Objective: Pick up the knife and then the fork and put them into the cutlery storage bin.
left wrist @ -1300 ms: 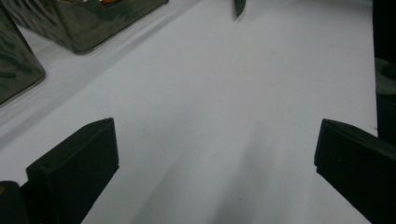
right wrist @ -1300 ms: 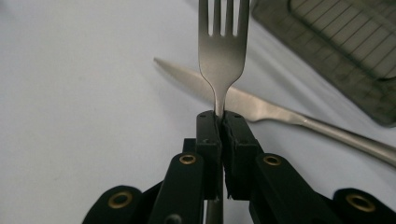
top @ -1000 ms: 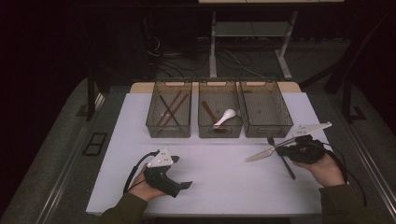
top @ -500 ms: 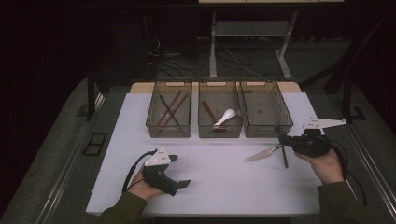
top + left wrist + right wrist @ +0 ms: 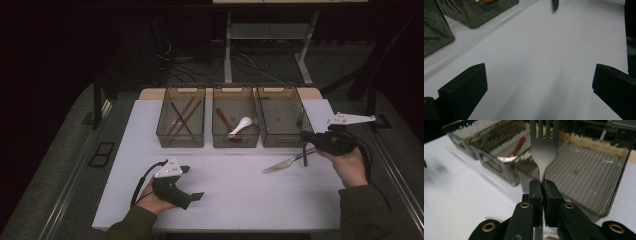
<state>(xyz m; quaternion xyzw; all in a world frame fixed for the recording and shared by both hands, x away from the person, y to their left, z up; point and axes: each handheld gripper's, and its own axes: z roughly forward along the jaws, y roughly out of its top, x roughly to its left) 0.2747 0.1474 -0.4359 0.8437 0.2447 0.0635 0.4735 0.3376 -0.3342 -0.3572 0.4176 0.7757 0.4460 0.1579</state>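
- The right gripper (image 5: 305, 146) is squeezed tight on a fork (image 5: 284, 163).
- In the right gripper view, the two black jaws press together on the thin neck of the fork (image 5: 543, 147), and its prongs point up and away.
- In the high view, the fork sticks out to the left of the gripper, over the white table (image 5: 235, 200), just in front of the right bin (image 5: 280, 141).
- The fork looks lifted a bit off the table, but it is hard to be sure.
- The right hand (image 5: 350, 167) holds its gripper near the right edge of the table.
- The left gripper (image 5: 192, 182) sits low near the front of the table, held by the left hand (image 5: 152, 200).
- In the left gripper view, its jaws stand wide apart with bare white table (image 5: 536, 62) between them. It holds nothing.
- Three see-through bins stand in a row at the back of the table.
- The left bin (image 5: 165, 140) has brown chopsticks (image 5: 182, 117) in it.
- The middle bin (image 5: 235, 142) has a white spoon (image 5: 242, 124) and a brown spoon (image 5: 223, 120).
- The right bin looks empty, with a ribbed floor (image 5: 584, 167).
- The two grippers are well apart from each other.
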